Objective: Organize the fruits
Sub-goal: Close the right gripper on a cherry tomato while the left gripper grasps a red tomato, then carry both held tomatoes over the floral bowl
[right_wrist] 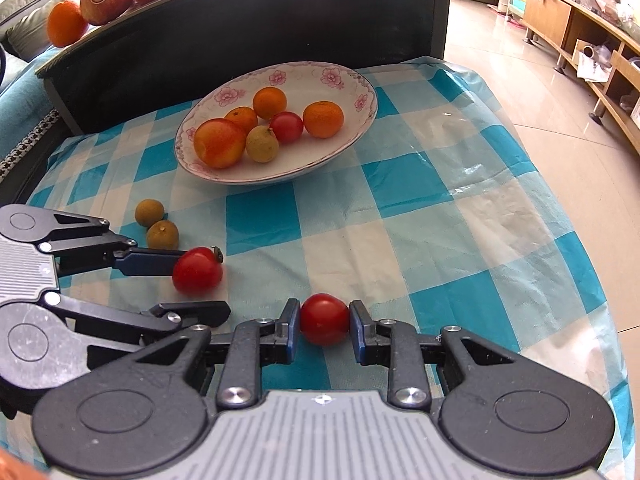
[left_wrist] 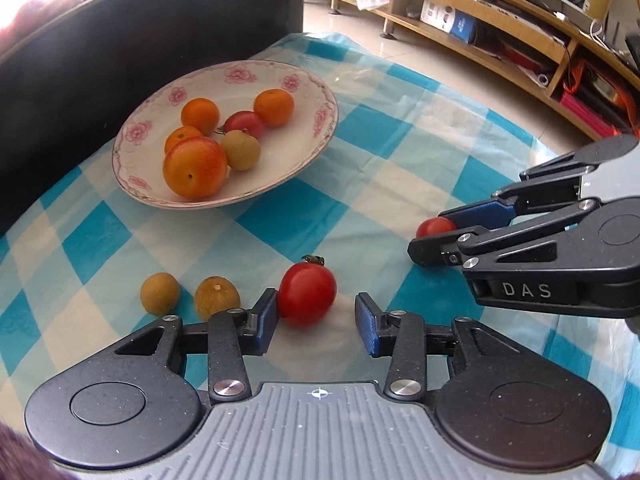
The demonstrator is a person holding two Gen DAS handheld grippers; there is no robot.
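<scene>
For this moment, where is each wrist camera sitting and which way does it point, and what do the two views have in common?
Left wrist view: sits behind the left gripper, low over the checked cloth, facing the plate; its open fingers flank a tomato; the right gripper enters from the right.
Right wrist view: sits behind the right gripper, facing the same plate; its fingers close on a second tomato; the left gripper enters from the left.
Shared: plate of fruit, both tomatoes, two small brown fruits.

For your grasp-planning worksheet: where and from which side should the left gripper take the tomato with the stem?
Grip the tomato across its round middle, coming in low along the cloth as the left gripper already lies. Its stem points away, so the smooth flanks face the pads.
</scene>
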